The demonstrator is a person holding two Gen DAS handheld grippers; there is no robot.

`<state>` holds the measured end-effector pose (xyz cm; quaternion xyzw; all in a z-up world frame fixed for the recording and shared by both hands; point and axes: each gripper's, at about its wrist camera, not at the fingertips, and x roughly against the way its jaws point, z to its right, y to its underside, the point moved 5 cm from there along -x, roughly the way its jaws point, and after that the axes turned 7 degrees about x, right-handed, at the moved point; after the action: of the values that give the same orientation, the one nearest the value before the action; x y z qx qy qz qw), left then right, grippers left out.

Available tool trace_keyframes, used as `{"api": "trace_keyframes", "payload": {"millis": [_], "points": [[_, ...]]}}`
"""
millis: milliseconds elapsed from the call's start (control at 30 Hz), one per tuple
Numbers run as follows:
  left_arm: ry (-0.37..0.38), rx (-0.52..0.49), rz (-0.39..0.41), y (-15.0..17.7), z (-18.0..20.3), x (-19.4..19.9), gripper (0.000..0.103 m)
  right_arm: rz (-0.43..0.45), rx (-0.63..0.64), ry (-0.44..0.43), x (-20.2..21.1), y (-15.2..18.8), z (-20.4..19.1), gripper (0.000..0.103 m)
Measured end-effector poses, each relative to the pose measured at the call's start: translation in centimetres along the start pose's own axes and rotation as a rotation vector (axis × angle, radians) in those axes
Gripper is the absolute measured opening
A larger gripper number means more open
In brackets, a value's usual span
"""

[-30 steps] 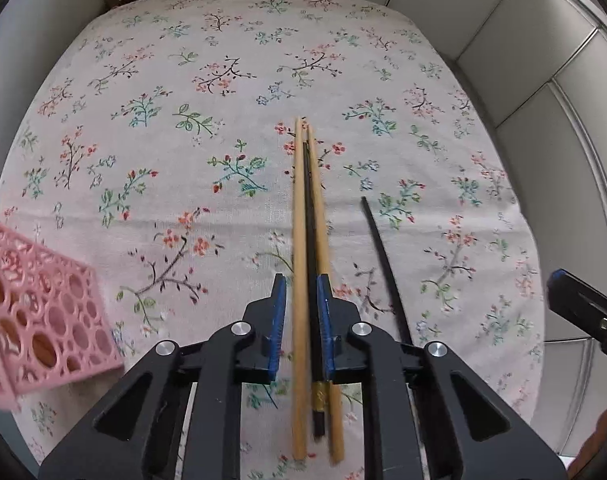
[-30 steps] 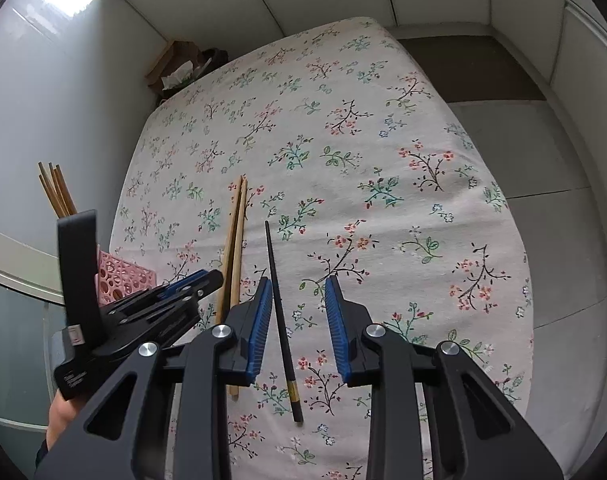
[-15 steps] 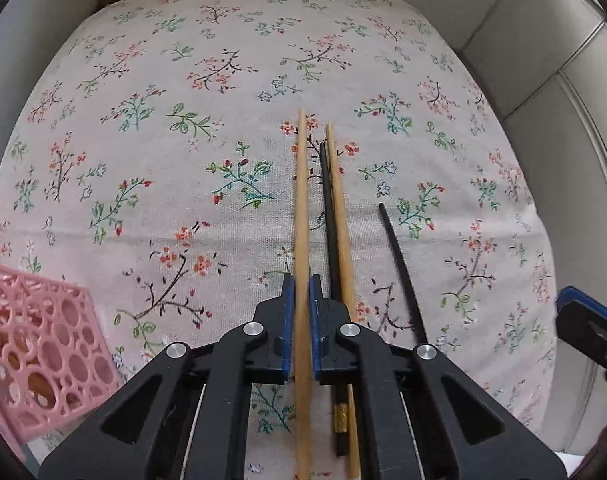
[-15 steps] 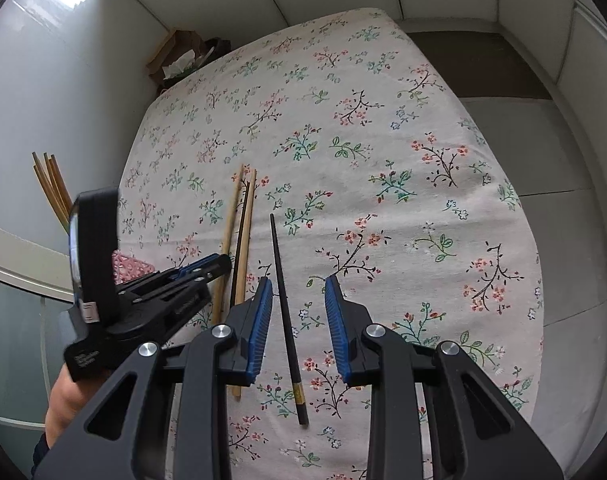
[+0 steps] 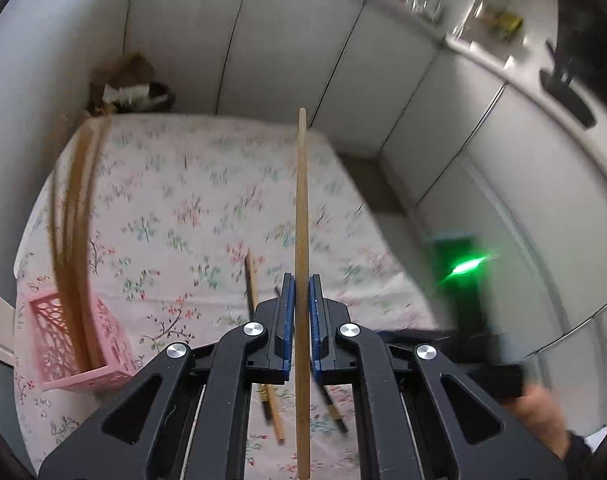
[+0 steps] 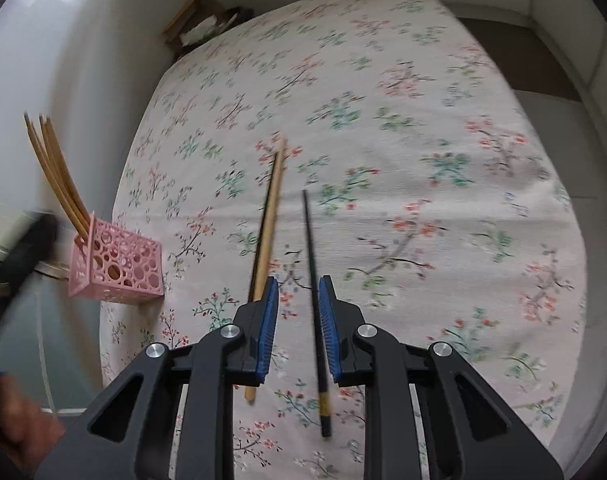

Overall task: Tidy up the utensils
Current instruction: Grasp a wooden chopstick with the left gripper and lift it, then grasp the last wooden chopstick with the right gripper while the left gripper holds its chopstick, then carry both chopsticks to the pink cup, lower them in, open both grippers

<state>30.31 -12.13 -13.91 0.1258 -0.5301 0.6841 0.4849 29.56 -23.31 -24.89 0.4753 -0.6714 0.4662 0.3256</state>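
Pale wooden chopstick, long and round: in the left wrist view it is pinched between the blue pads of the left gripper, jaws nearly together, stick running straight ahead along the fingers, tip well clear of the floral tablecloth. A good length overhangs forward and some sticks out behind the pads. Risk: narrow pinch on a smooth round shaft; a quick swing could let it pivot or slide out. Ahead and left of the tool stands the pink perforated plastic holder, already carrying several wooden chopsticks that lean outward. Risk: the incoming tip may strike those or the holder's rim and tip the light basket. Frame is blurred, so exact clearance cannot be judged. Below the jaws lie a second wooden chopstick and dark ones, partly hidden.

Right wrist view: right gripper points steeply down at the cloth, jaws closing, the thin black chopstick with a gold band between them, nearer the right-side pad; contact not yet evident. Risk: off-centre closing could roll or skew the stick flat on the cloth, or snag fabric. Just left of the tool lie one wooden and one dark chopstick, touching; they may be nudged. Holder sits far left.
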Motion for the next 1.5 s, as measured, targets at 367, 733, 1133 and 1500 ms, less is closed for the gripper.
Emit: {"api": "trace_keyframes", "payload": {"millis": [367, 733, 1133, 1500], "points": [[0.029, -0.041, 0.137, -1.0, 0.3, 4.5, 0.006, -0.058, 0.057, 0.011, -3.9, -0.4, -2.7, 0.019], [0.022, -0.041, 0.153, -1.0, -0.3, 5.0, 0.006, -0.094, 0.056, 0.022, -6.8, -1.3, -3.9, 0.007], [0.008, -0.023, 0.186, -1.4, -1.6, 6.0, 0.006, 0.000, 0.095, 0.011, -3.3, -1.5, -4.6, 0.000], [-0.006, -0.021, 0.181, -1.4, -1.8, 6.0, 0.006, -0.032, 0.085, 0.048, -5.1, -1.7, -3.2, 0.008]]}}
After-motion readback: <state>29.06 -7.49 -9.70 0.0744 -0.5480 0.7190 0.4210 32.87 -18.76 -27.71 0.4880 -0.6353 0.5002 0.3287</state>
